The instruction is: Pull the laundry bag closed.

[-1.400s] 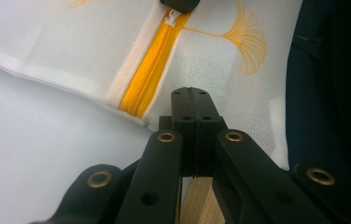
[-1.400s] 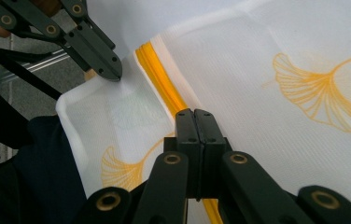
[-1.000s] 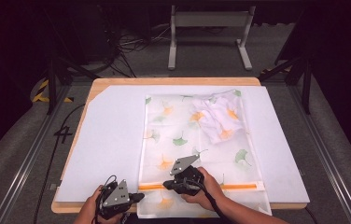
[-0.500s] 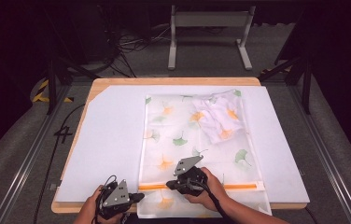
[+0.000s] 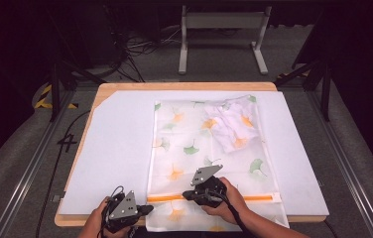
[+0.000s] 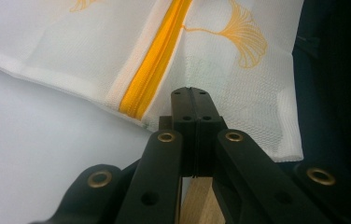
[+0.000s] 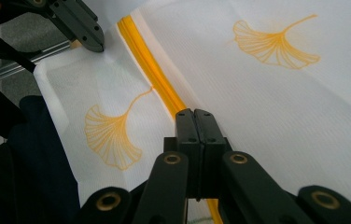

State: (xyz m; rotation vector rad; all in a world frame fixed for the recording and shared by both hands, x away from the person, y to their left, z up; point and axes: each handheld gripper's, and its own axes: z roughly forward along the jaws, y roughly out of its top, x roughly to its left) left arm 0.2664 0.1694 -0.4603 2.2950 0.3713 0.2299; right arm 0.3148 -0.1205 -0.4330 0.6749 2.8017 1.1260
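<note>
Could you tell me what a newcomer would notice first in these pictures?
Probably the white mesh bag printed with ginkgo leaves, spread on the white board, with a crumpled cloth inside near its far end. Next, the orange zipper across its near end, where the right gripper rests.

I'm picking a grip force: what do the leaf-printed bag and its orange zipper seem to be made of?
The laundry bag looks like fine white synthetic mesh, matte and semi-sheer: a weave grid shows, and the garment inside shows through. The zipper looks like orange woven tape with plastic teeth, though its teeth are too fine to confirm.

The right gripper has slid leftward along the orange zipper.
</note>
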